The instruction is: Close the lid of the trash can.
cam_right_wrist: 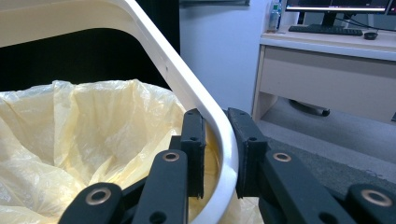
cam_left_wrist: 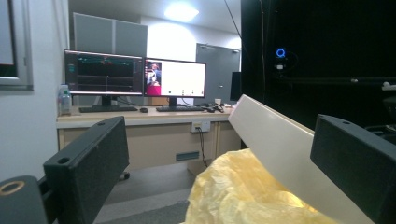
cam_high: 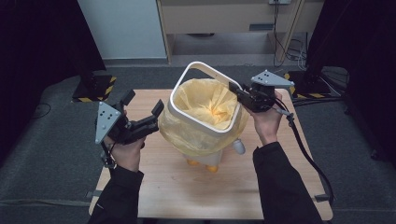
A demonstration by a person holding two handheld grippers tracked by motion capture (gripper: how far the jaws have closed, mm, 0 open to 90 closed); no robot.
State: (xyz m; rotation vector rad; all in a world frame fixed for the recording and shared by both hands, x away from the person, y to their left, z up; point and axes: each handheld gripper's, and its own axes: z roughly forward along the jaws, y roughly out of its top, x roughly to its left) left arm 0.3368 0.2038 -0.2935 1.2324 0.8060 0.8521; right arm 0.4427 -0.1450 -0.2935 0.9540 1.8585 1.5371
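A small white bin [cam_high: 212, 160] with orange feet stands mid-table, lined with a yellow plastic bag [cam_high: 205, 105]. Its white rim ring [cam_high: 172, 100] is tilted up at the far side above the bag. My right gripper [cam_high: 233, 87] is shut on the ring's right edge; in the right gripper view the jaws [cam_right_wrist: 219, 154] clamp the ring [cam_right_wrist: 177, 79] beside the bag [cam_right_wrist: 93, 121]. My left gripper [cam_high: 144, 101] hangs open just left of the bin, touching nothing. In the left gripper view its jaws [cam_left_wrist: 219, 158] frame the ring [cam_left_wrist: 275, 144] and the bag [cam_left_wrist: 238, 191].
The wooden table [cam_high: 187, 191] has bare room in front of the bin. Black stands with striped bases [cam_high: 95, 88] sit on the floor at both far corners. A desk with two monitors [cam_left_wrist: 135, 74] lies beyond the table.
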